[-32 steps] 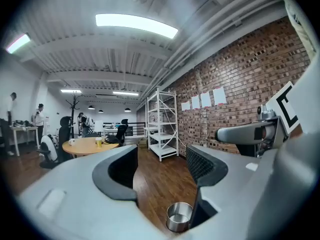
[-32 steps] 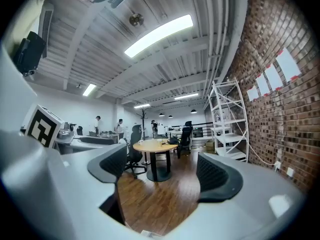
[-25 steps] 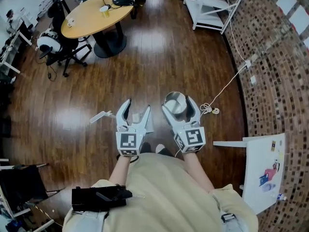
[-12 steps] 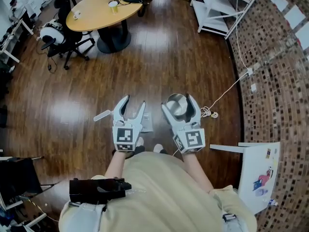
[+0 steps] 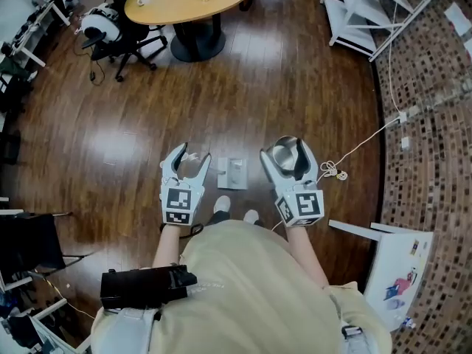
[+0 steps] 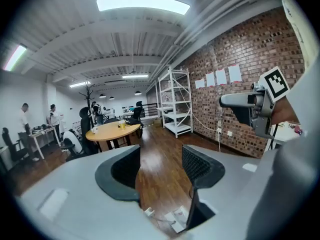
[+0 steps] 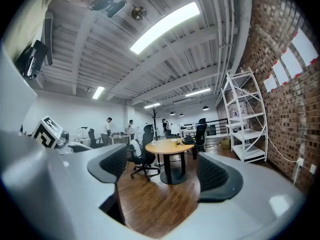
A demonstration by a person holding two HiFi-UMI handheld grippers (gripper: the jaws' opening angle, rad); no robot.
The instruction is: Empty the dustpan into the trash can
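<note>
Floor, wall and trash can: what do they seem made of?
Floor: dark wood planks or laminate, glossy, with seams and glare. Wall: matt red brick, pale mortar lines. Trash can: likely metal, silvery sheen.

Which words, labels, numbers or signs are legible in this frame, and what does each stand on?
No text here can be read.
Marker cubes: black-and-white square patterns only, no letters or digits.
Wall sheets: too small to read.
Coloured print on the white board: too small to read.
</note>
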